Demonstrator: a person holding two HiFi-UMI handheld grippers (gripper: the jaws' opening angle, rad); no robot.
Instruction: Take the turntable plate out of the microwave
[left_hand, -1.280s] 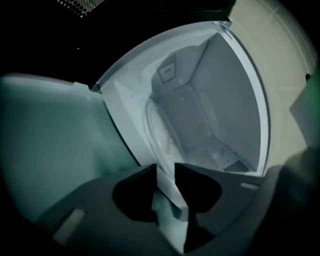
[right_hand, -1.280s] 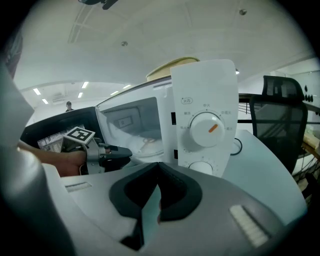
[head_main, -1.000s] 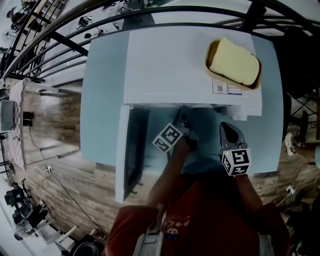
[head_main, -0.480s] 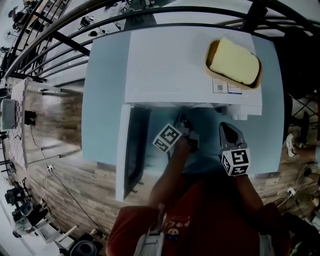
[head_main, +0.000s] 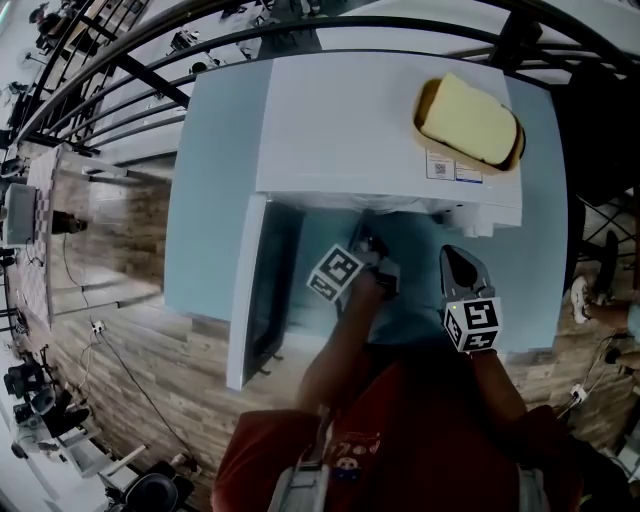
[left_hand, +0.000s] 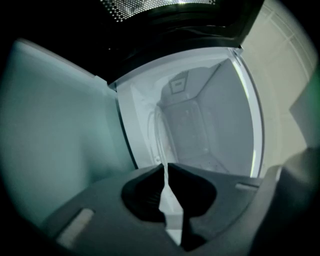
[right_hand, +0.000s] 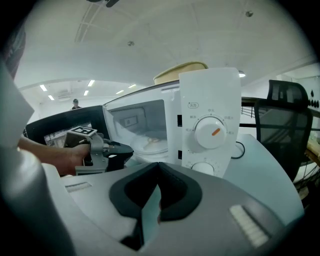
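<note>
This was the grab step, with the plate not out yet. The left hand-held gripper (head_main: 366, 245) was poked into the mouth of the microwave (head_main: 380, 120). Its jaws were closing, down to a sliver of a gap. What looked like the thin front rim of the turntable plate (right_hand: 152, 142) ran right in between the tips. The plate sat flat on the cavity floor just ahead of that gripper, fully inside. The right hand-held gripper (right_hand: 158, 166) hung off to the right of the left one, in front of the control panel (right_hand: 212, 132). Its jaws were clenched together on nothing.

Next move, my guess: finish the pinch, lift the rim a touch so the plate comes free of whatever it sits on, then draw it straight back toward the person. It's glass and gripped only at the rim, so I'd keep it level and maybe bring the right one in to support it.

Room-wise, the open door (head_main: 262, 300) stood close on the left of the left gripper, so swinging that way was out. The panel's edge was on its right and the cavity roof above. I couldn't see anything on the worktop (head_main: 210, 220) between gripper and person, so straight back looked fine. The yellow block in a tray (head_main: 468, 125) on top of the microwave was well out of the way.
</note>
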